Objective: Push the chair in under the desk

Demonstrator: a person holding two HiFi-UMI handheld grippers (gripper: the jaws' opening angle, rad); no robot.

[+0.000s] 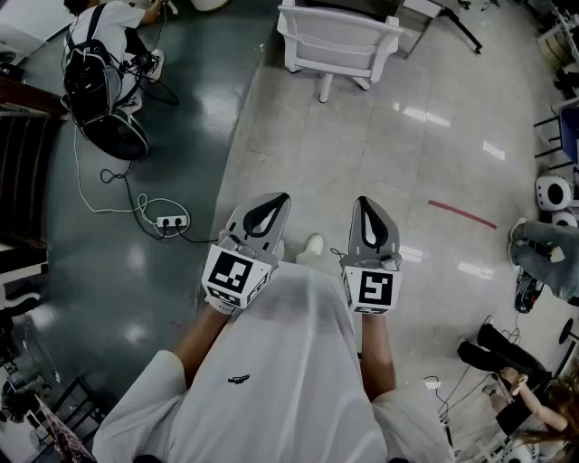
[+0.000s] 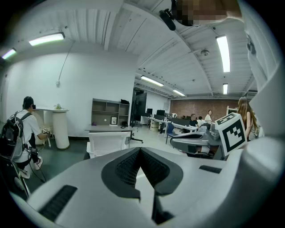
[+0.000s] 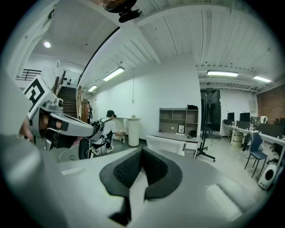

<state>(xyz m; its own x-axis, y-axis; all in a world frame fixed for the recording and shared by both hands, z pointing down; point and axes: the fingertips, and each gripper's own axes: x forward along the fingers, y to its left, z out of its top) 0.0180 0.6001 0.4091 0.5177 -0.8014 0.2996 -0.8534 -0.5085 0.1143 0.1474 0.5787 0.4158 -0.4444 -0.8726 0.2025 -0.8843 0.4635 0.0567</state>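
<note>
Left gripper (image 1: 276, 201) and right gripper (image 1: 365, 204) hang empty, jaws pressed together, well apart from the white chair (image 1: 336, 41). The desk (image 2: 107, 129) seems just behind it.

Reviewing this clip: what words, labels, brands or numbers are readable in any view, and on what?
No readable text in any view.
Shirt: small dark chest mark, too small to read.
Left cube, right cube: square markers only, no letters.

You see a power strip (image 1: 170, 221) on the dark floor (image 1: 90, 298), its white cable (image 1: 80, 181) looping up toward a person (image 1: 107, 25) wearing a backpack (image 1: 89, 80), red tape (image 1: 461, 214) well right of it.
</note>
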